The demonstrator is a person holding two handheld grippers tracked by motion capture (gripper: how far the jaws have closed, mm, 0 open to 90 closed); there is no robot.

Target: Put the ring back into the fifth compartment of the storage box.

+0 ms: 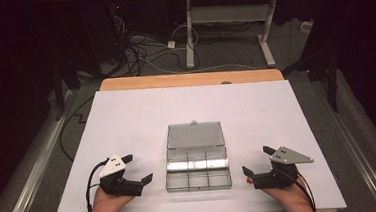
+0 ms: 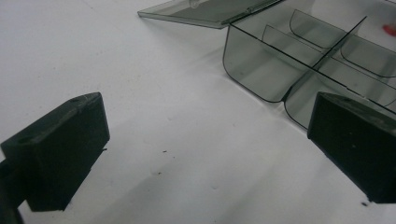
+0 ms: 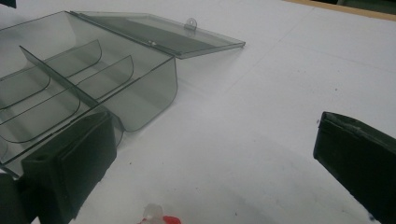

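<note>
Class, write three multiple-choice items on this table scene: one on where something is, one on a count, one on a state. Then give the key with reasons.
1. Where does the clear box lie?
A. between the two grippers
B. left of both grippers
C. on the floor

2. How many compartments has it?
A. two
B. six
C. nine

3. How is its lid?
A. shut
B. taken off, standing upright
C. open, laid flat behind the box

Key: 1 A, the left gripper and right gripper flank it. 2 B, dividers make two rows of three. 3 C, it lies flat at the hinge.
</note>
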